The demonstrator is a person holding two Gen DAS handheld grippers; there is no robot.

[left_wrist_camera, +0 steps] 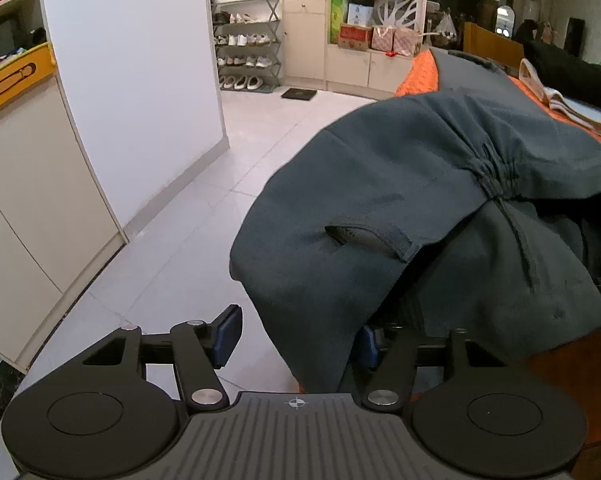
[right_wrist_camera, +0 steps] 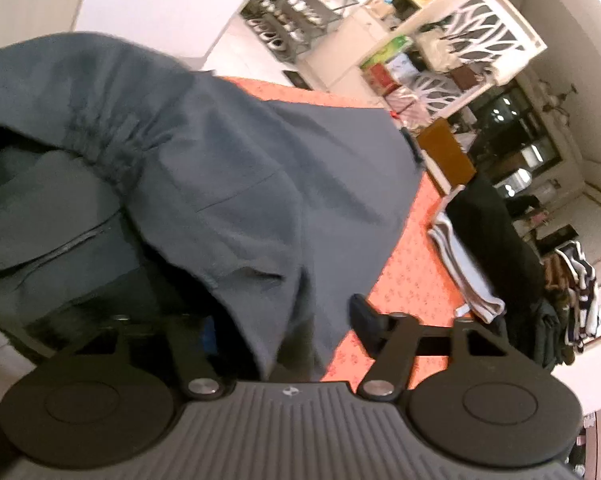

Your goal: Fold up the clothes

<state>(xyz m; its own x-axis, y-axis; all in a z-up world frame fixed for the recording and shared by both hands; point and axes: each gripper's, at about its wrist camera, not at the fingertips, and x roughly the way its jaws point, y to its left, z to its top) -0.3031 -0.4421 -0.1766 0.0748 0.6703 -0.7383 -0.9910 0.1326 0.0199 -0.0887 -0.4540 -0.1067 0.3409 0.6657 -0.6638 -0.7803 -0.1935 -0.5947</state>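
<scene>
The grey-blue trousers [left_wrist_camera: 400, 184] fill most of what lies ahead of both claws, bunched into a loose heap with the gathered elastic waistband [left_wrist_camera: 496, 174] showing on top and a pocket opening [left_wrist_camera: 364, 236] just ahead of the left claw [left_wrist_camera: 296, 340]. They lie partly on the orange patterned tablecloth [right_wrist_camera: 416, 256], which stretches away ahead and to the right of the right claw [right_wrist_camera: 284, 332], and one edge of the cloth hangs down past the table toward the pale tiled floor [left_wrist_camera: 204, 232] ahead and to the left of the left claw. The left claw's jaws stand apart; its left finger [left_wrist_camera: 226, 336] is bare over the floor, while the right one is half hidden under a hanging fold of the trousers, and the fold drops into the gap without either pad visibly pressing on it. The right claw's jaws also stand apart, with a fold of the trousers hanging between them; its right finger [right_wrist_camera: 366, 320] sits clear over the tablecloth and its left finger is buried under dark fabric, so a grip cannot be told for sure. Farther ahead and right of the right claw lies a folded white striped garment [right_wrist_camera: 464, 268] with a black one [right_wrist_camera: 496, 232] beside it. A shoe rack [left_wrist_camera: 246, 46] stands far ahead of the left claw.
</scene>
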